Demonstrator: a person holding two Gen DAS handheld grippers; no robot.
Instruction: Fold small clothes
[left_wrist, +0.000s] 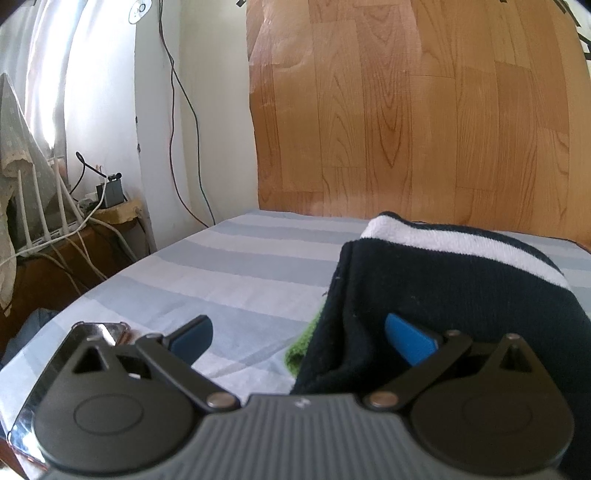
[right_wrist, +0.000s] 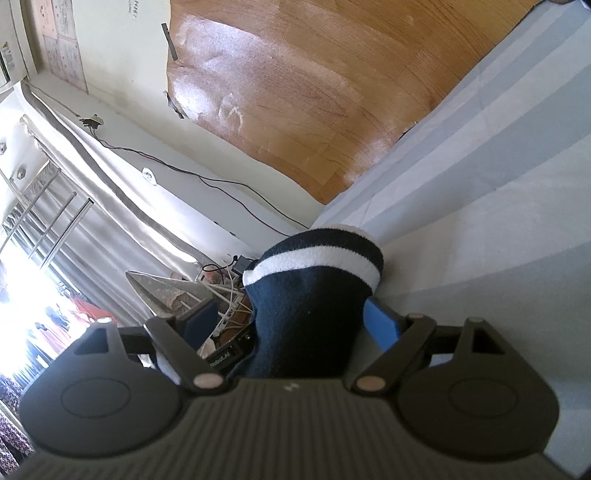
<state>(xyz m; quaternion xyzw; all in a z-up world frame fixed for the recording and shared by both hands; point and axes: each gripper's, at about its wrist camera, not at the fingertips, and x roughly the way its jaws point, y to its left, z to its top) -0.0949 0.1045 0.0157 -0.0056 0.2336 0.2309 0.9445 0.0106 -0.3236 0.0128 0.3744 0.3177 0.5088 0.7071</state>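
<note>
A dark navy sock with a white stripe (left_wrist: 443, 280) lies on the striped bed sheet (left_wrist: 240, 266) at the right of the left wrist view, over a bit of green cloth (left_wrist: 303, 345). My left gripper (left_wrist: 299, 338) is open; the sock's edge hangs between its blue pads (left_wrist: 408, 339) with a wide gap. In the right wrist view the same sock (right_wrist: 310, 295) rises between the fingers of my right gripper (right_wrist: 291, 321), which is tilted sideways and open, its pads (right_wrist: 380, 325) apart from the cloth.
A wood-pattern panel (left_wrist: 406, 110) stands behind the bed. At the left a low table with a router and cables (left_wrist: 74, 218) sits under a curtain. A shiny flat object (left_wrist: 99, 330) lies at the bed's left edge near my left gripper.
</note>
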